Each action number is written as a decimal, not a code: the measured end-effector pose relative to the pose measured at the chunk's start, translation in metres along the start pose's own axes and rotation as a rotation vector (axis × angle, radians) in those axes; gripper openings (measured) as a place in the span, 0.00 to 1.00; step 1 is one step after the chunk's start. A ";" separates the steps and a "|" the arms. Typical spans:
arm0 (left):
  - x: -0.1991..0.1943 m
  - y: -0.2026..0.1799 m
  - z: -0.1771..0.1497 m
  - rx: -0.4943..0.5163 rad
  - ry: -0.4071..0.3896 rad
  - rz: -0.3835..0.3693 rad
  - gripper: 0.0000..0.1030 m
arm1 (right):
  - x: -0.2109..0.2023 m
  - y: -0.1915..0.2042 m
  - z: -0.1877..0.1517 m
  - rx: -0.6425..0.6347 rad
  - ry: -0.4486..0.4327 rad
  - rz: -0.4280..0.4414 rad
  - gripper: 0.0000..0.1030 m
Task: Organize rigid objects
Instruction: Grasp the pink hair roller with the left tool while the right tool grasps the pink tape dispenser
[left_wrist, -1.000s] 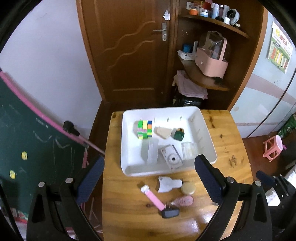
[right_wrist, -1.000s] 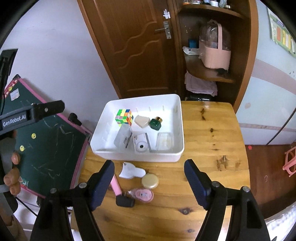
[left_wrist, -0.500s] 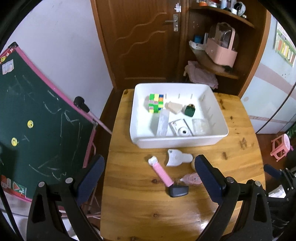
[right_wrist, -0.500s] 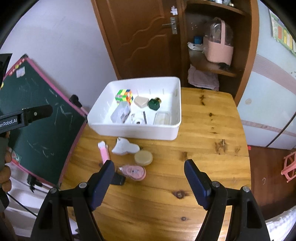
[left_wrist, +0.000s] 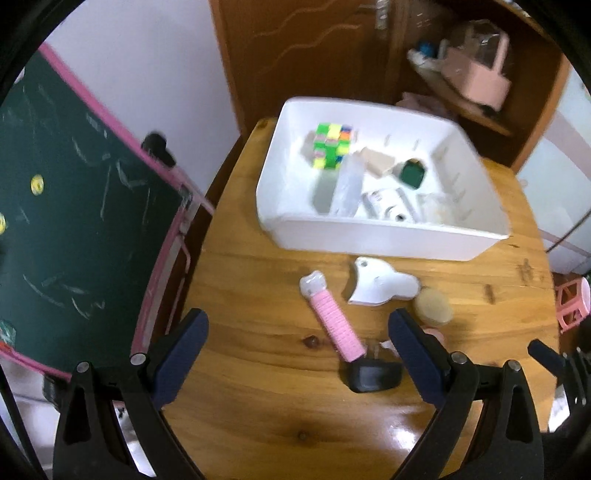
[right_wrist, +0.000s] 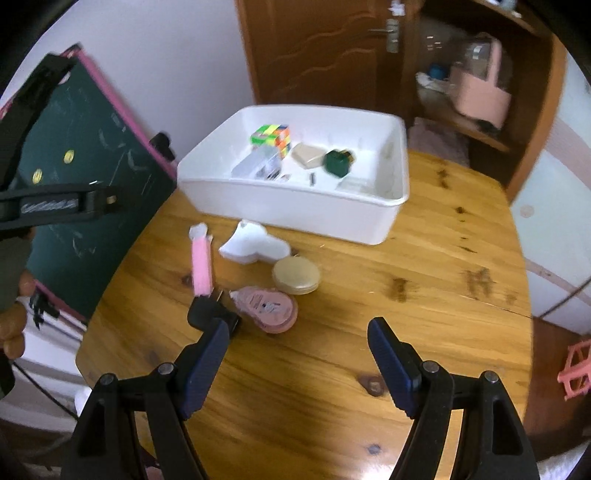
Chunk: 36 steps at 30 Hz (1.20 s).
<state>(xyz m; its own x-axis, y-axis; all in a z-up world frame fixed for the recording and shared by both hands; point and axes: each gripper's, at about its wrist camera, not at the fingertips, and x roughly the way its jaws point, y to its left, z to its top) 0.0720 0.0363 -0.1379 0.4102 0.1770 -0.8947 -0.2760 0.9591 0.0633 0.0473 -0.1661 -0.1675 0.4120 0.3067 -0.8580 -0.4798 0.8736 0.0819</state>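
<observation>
A white tray (left_wrist: 373, 242) (right_wrist: 295, 214) on the wooden table holds a colourful cube (left_wrist: 330, 144) (right_wrist: 271, 136), a green bottle (left_wrist: 412, 172) (right_wrist: 337, 162), a beige wedge and clear cases. In front of it lie a pink stick (left_wrist: 334, 322) (right_wrist: 201, 267), a white flat piece (left_wrist: 380, 282) (right_wrist: 255, 245), a round beige tin (left_wrist: 434, 306) (right_wrist: 296, 275), a pink tape dispenser (right_wrist: 269, 306) and a black plug (left_wrist: 373, 374) (right_wrist: 207, 312). My left gripper (left_wrist: 295, 350) hangs open over the stick and plug. My right gripper (right_wrist: 295, 350) is open beside the dispenser, holding nothing.
A green chalkboard with a pink frame (left_wrist: 74, 206) (right_wrist: 92, 155) leans at the table's left edge. Behind the table are a wooden door (right_wrist: 325, 51) and corner shelves with a pink basket (left_wrist: 476, 79). A pink stool (left_wrist: 570, 304) stands on the floor at the right.
Both grippers have come down toward the table, so the tray and loose items look larger and nearer. Their jaws stay equally wide. Nothing on the table has moved.
</observation>
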 end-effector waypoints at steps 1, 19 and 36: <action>0.010 0.002 -0.001 -0.018 0.020 0.007 0.95 | 0.011 0.002 -0.002 -0.024 0.007 0.004 0.76; 0.113 0.003 -0.004 -0.227 0.239 -0.026 0.82 | 0.106 0.013 -0.013 -0.304 0.096 0.078 0.66; 0.123 0.010 -0.013 -0.199 0.296 0.017 0.63 | 0.113 0.025 -0.009 -0.398 0.081 0.137 0.60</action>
<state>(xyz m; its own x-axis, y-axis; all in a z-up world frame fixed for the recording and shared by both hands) 0.1090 0.0647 -0.2532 0.1424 0.0933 -0.9854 -0.4563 0.8896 0.0183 0.0748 -0.1127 -0.2670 0.2690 0.3650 -0.8913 -0.7939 0.6080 0.0094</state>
